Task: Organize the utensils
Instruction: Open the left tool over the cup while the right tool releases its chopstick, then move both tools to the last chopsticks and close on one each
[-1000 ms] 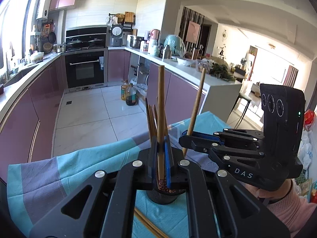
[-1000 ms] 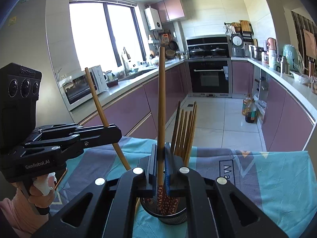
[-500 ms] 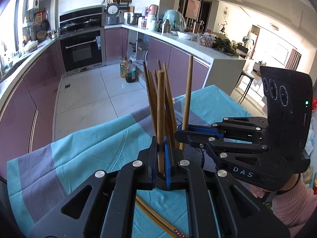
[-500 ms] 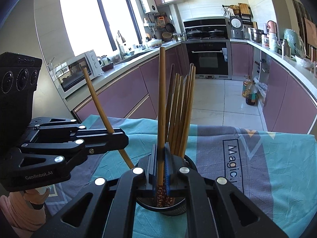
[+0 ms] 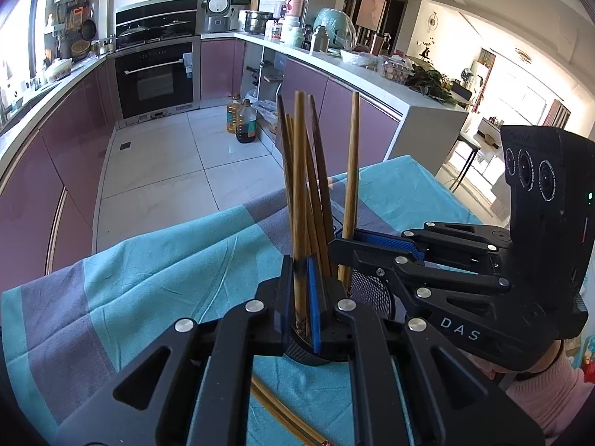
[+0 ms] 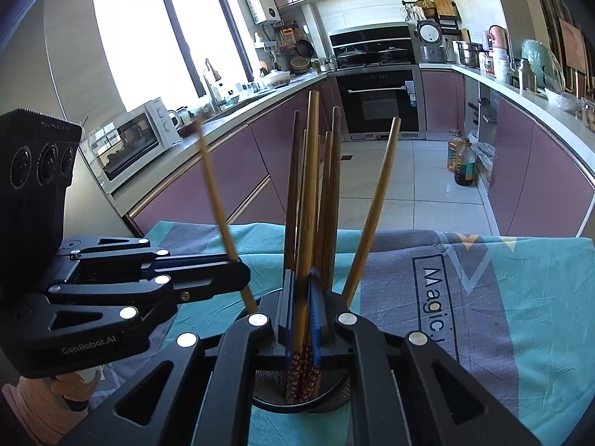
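Note:
A black mesh holder stands on the teal and grey tablecloth with several wooden chopsticks upright in it. My left gripper is shut on a light chopstick whose lower end dips into the holder. My right gripper is shut on another chopstick, its patterned end inside the holder. In the left wrist view the right gripper comes in from the right beside the holder with its chopstick. In the right wrist view the left gripper comes in from the left with its chopstick.
Two loose chopsticks lie on the cloth just in front of the holder. One chopstick in the holder leans out to the right. The table's far edge drops to the tiled kitchen floor, with purple cabinets on both sides.
Both grippers have come down with their chopsticks, whose lower ends now sit deeper in the holder. One chopstick in the holder has tipped out to the right.

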### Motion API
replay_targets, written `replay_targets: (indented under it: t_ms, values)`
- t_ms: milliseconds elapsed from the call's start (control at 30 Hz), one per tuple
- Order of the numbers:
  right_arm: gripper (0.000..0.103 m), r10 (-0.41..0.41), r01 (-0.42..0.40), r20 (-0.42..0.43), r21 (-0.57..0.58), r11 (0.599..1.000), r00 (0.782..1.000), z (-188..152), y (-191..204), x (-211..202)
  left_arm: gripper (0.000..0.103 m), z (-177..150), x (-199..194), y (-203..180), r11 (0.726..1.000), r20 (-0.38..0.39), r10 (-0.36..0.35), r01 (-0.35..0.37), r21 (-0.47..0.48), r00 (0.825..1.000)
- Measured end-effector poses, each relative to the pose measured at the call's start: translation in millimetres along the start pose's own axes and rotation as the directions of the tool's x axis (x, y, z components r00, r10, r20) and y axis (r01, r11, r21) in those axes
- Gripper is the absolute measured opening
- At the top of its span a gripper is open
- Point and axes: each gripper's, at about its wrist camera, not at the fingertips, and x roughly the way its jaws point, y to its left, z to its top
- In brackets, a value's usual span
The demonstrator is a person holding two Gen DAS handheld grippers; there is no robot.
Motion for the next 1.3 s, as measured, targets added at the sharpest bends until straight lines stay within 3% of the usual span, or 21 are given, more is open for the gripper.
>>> replay_targets:
  t_ms: [200,367,433,567,600,800,833,1067,1300]
  values:
    - [0.008,0.003,-0.003,0.0,0.009,1.0,1.0,-1.7,-3.6,0.3,0.008,-6.1,-1.1,6.3,1.0,0.01,-0.006,0.006,-0.027,1.0]
    - [0.013,0.024,-0.025,0.017,0.003,1.0,1.0,-5.4,-0.2,-9.5,0.015,-14.1,-16.2,9.7,0.998,0.067,0.033,-0.03,-0.046,0.997]
    - [0.018,0.042,-0.041,0.036,-0.012,0.999,0.998,-10.0,2.7,-20.2,0.029,-20.1,-28.1,13.4,0.997,0.104,0.044,-0.037,-0.068,0.994]
    - [0.023,0.075,-0.07,0.081,-0.058,0.996,0.994,-22.8,13.0,-44.8,0.037,-40.8,-51.7,24.0,0.992,0.168,0.086,-0.068,-0.105,0.982]
    - [0.029,0.096,-0.09,0.084,-0.075,0.993,0.992,-27.8,17.2,-51.3,0.045,-45.8,-56.1,26.1,0.991,0.178,0.093,-0.074,-0.111,0.98]
    - [0.041,0.159,-0.156,0.014,-0.141,0.978,0.987,-64.1,39.2,-53.2,0.067,-90.5,-77.4,37.7,0.976,0.216,0.189,-0.159,-0.147,0.958]
    - [0.043,0.157,-0.156,-0.005,-0.143,0.977,0.988,-70.4,41.5,-48.7,0.074,-99.3,-79.6,38.9,0.974,0.215,0.198,-0.168,-0.151,0.956]
    - [0.051,0.12,-0.133,-0.107,-0.121,0.984,0.987,-104.1,44.3,-15.4,0.083,-149.3,-73.0,36.4,0.951,0.146,0.295,-0.276,-0.137,0.944]
    - [0.053,0.106,-0.117,-0.144,-0.071,0.991,0.984,-118.3,38.4,-4.7,0.083,-178.6,-45.8,32.2,0.959,0.033,0.258,-0.252,-0.13,0.966]
